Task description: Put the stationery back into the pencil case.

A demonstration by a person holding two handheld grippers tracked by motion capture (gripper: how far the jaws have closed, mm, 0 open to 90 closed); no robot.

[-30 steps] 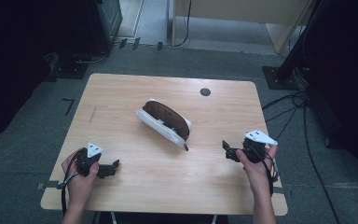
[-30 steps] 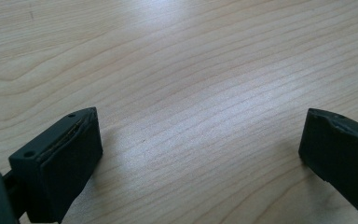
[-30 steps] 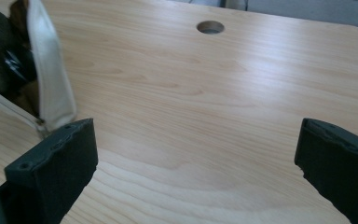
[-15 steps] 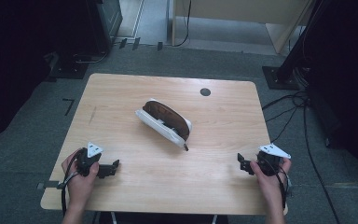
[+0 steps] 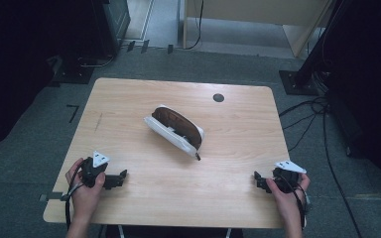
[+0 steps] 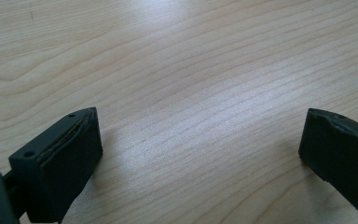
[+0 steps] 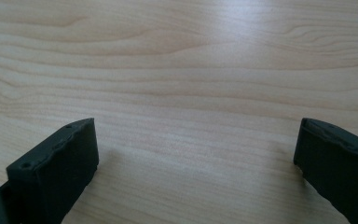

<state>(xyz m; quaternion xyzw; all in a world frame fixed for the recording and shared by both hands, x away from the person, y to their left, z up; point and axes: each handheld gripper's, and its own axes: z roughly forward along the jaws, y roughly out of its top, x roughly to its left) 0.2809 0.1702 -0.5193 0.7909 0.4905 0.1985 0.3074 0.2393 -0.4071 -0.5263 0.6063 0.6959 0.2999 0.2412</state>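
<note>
wooden table (image 5: pixel 238 129) holds a brown-and-white case (image 5: pixel 176 130); left gripper (image 5: pixel 120 179) and right gripper (image 5: pixel 258 180) gape.

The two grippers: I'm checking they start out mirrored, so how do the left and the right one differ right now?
The left gripper sits near the table's front left corner, the right gripper near its front right. The left one's jaws point right, toward the table's middle; the right one's point left. Shared: both are held low over bare wood, jaws wide open with nothing between them, well short of the brown and white pouch at the centre.
</note>
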